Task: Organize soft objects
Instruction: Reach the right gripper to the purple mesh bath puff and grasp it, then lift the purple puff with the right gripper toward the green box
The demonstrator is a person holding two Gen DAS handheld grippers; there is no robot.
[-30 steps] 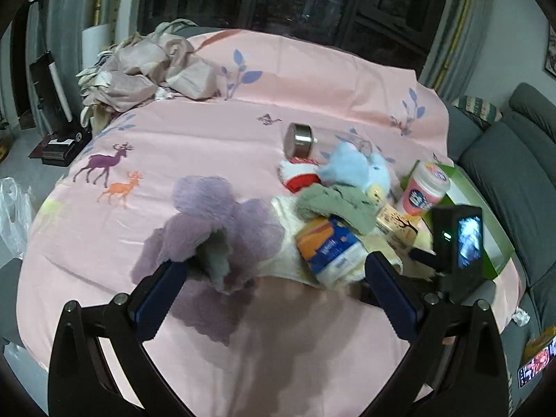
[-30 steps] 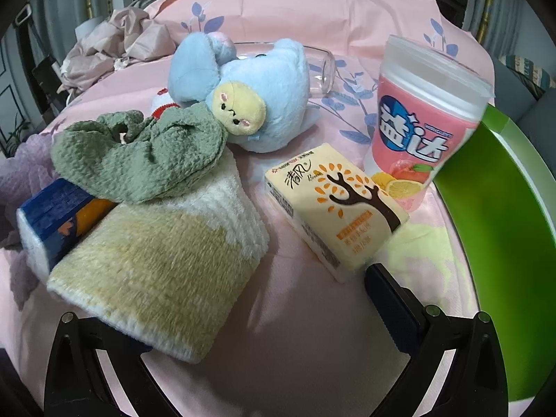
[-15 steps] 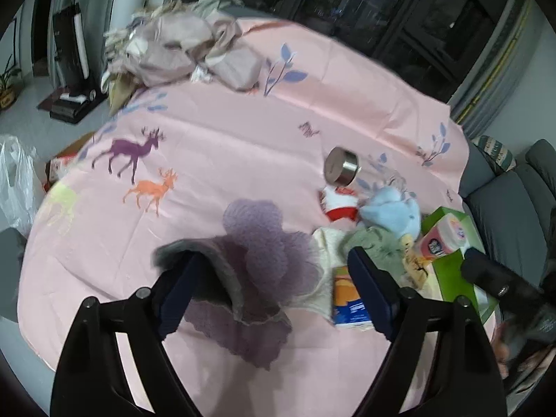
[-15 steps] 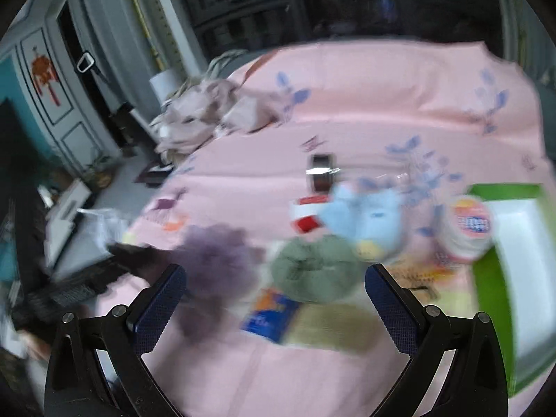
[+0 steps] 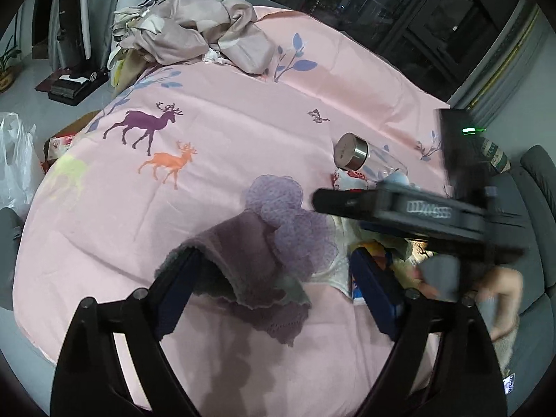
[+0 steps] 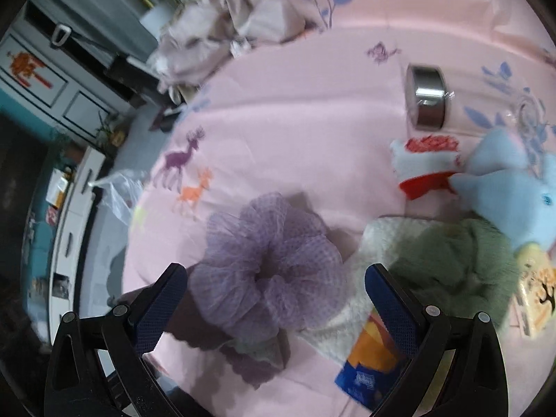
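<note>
A lilac mesh scrunchie (image 6: 271, 271) lies on a mauve towel (image 5: 243, 260) on the pink printed sheet (image 5: 226, 132). My right gripper (image 6: 274, 299) is open, its jaws either side of the scrunchie just above it. My left gripper (image 5: 274, 278) is open, hovering over the mauve towel, whose edge lies by the left finger (image 5: 177, 288). To the right lie a cream towel (image 6: 347, 312), a green cloth (image 6: 462, 271), a blue plush toy (image 6: 510, 191) and a red and white sock (image 6: 424, 166). The right gripper's body (image 5: 417, 215) crosses the left wrist view.
A glass bottle with a steel cap (image 6: 427, 97) lies behind the soft things. A blue and orange tissue pack (image 6: 371, 365) and a yellow carton (image 6: 538, 295) sit at the right. A heap of beige clothes (image 5: 194, 31) is at the far edge. A grey sofa (image 5: 542, 243) stands on the right.
The right gripper swung from the carton and candy jar leftward, lifted, then came down over the lilac scrunchie. The left gripper rose and pulled back; the mauve towel's edge now stands raised by its left finger.
</note>
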